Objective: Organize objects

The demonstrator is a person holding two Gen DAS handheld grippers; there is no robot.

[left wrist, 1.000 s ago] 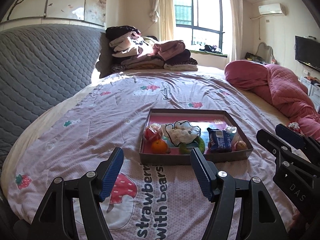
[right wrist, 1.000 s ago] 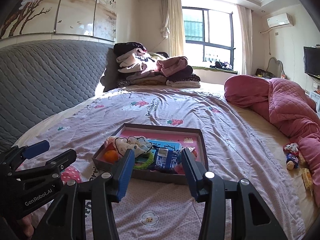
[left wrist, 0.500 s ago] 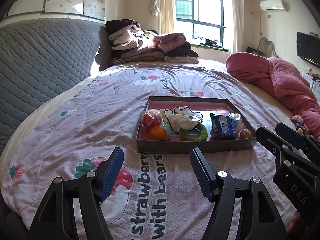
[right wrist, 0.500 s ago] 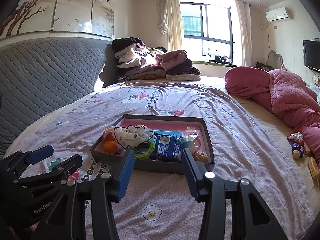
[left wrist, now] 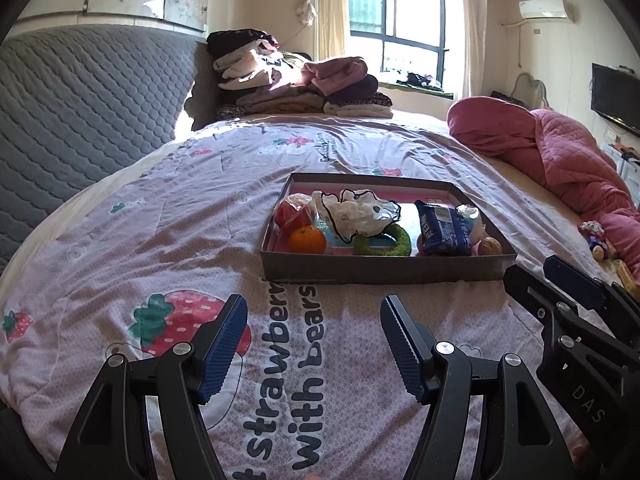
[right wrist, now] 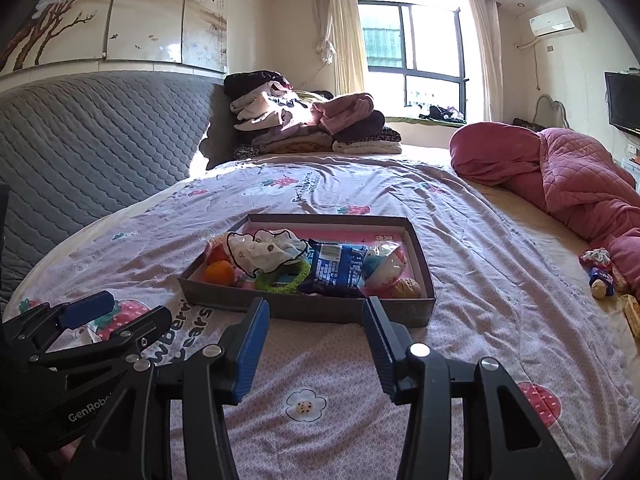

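Both claws have drawn nearer over the last second: the shallow grey cardboard tray with a pink floor now looms larger, just ahead of the left gripper and the right gripper. Each stands with its jaws spread wide and nothing between them. Inside the tray lie a round orange fruit, a green fuzzy ring, a crumpled white cloth edged in black and a blue snack packet. The approach suggests the tray's contents are being addressed; whether they are gathered or awaiting removal is unclear.
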